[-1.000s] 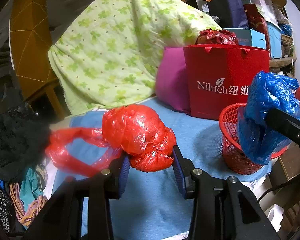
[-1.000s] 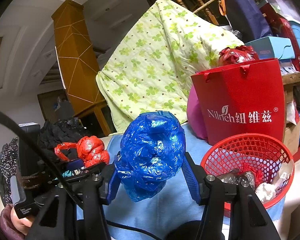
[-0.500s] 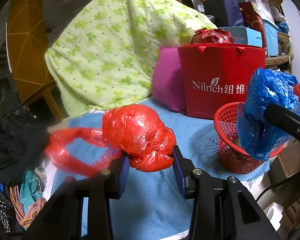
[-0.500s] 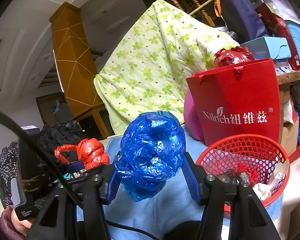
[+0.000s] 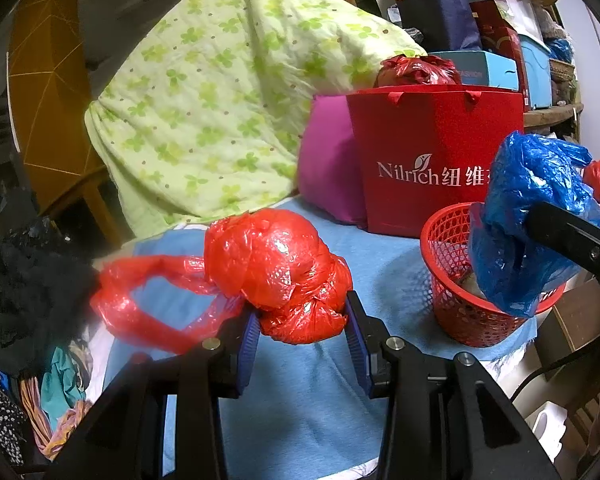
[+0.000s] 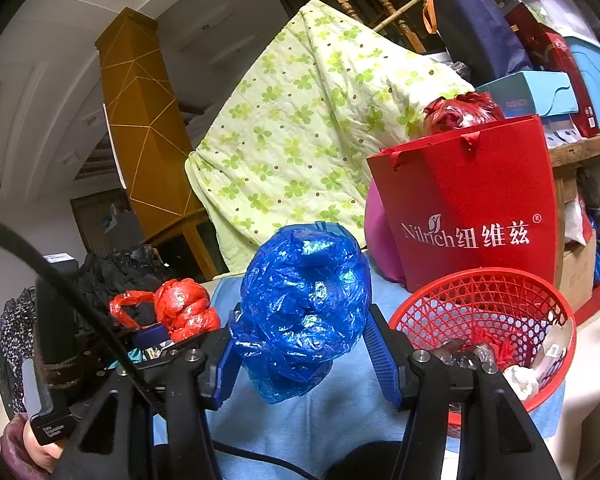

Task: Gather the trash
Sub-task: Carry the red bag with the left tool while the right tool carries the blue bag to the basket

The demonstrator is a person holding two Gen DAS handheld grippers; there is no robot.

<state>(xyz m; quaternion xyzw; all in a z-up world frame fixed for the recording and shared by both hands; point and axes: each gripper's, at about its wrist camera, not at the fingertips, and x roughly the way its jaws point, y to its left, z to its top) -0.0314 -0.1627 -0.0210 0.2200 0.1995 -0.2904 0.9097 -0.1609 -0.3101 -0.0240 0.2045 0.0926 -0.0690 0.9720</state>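
My left gripper (image 5: 300, 344) is shut on a crumpled red plastic bag (image 5: 276, 268), held above the blue cloth (image 5: 300, 400); its loop handles hang to the left. My right gripper (image 6: 304, 356) is shut on a crumpled blue plastic bag (image 6: 304, 300), held just left of a red mesh basket (image 6: 480, 300) that holds several scraps of trash. In the left wrist view the blue bag (image 5: 528, 216) hangs in front of the basket (image 5: 448, 248). In the right wrist view the red bag (image 6: 184, 308) shows at the left.
A red Nilrich paper bag (image 5: 436, 160) and a magenta cushion (image 5: 328, 168) stand behind the basket. A green floral quilt (image 5: 228, 100) drapes behind. Dark clothes (image 5: 24, 264) pile at the left. Boxes (image 6: 540, 96) are stacked at the right.
Both grippers keep their bags. The left view has shifted slightly right, bringing the basket and blue bag a little closer to centre; the right gripper has tilted up a little.
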